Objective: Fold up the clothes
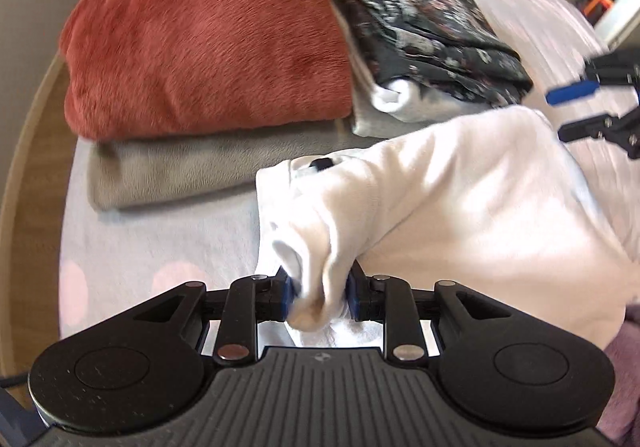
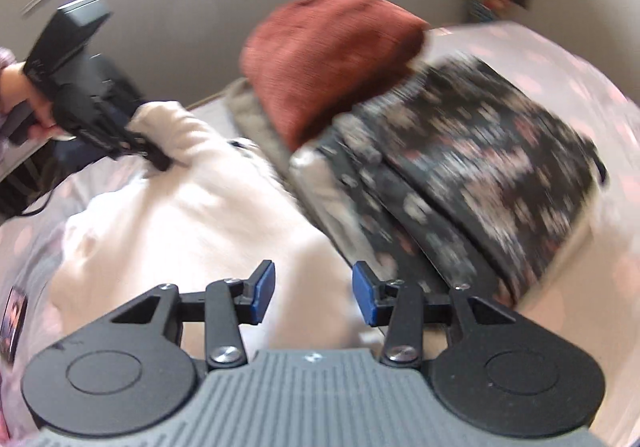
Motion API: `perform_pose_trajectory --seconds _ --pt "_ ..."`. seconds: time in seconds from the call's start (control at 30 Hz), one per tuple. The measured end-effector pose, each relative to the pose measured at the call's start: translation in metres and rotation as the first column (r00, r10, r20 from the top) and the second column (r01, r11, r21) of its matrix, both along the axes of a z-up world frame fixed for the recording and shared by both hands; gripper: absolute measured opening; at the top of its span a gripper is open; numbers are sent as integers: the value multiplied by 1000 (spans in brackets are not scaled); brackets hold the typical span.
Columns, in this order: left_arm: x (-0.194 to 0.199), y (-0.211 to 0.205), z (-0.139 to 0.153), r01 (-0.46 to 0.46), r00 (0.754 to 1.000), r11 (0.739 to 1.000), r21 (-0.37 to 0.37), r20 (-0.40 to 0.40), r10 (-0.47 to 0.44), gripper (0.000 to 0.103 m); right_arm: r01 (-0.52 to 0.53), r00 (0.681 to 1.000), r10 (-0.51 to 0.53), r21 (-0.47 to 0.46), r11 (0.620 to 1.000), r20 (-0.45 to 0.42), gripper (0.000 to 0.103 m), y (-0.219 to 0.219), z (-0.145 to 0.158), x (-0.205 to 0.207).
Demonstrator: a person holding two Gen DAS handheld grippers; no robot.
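Observation:
A white fleece garment lies bunched on the pale dotted bed sheet. My left gripper is shut on a fold of its edge and holds it up; it also shows in the right wrist view gripping the garment's far end. The garment fills the middle of the right wrist view. My right gripper is open and empty, hovering just above the garment's near edge; its blue-padded fingers show at the right of the left wrist view.
A stack of folded clothes lies beyond the garment: a rust-red fleece on a grey one, beside a dark floral piece on white fabric. A grey wall stands behind the bed. A wooden bed edge runs at the left.

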State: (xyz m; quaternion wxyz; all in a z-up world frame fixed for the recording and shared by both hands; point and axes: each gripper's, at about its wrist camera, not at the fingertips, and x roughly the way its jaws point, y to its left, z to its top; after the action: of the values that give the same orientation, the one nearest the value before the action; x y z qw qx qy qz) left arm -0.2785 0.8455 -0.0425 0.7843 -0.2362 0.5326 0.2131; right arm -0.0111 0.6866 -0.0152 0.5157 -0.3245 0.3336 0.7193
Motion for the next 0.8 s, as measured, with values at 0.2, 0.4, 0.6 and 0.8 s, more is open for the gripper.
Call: perform_pose_trajectory --seconds 0.2,0.4,0.6,0.8 --pt "-21 16 -7 -147 989 988 -47 25 148 41 181 973 -182 -22 983 -140 39 -35 -22 32" --pt "-39 4 7 -220 974 975 25 55 218 49 259 944 -256 -12 966 -208 38 -75 -28 22" --pt "-67 -24 20 -307 952 941 140 45 303 48 377 827 -361 -50 925 -432 44 -130 -29 24" --pt "-115 -64 35 -407 893 913 35 226 389 53 462 717 -433 -93 882 -547 44 -180 -39 13"
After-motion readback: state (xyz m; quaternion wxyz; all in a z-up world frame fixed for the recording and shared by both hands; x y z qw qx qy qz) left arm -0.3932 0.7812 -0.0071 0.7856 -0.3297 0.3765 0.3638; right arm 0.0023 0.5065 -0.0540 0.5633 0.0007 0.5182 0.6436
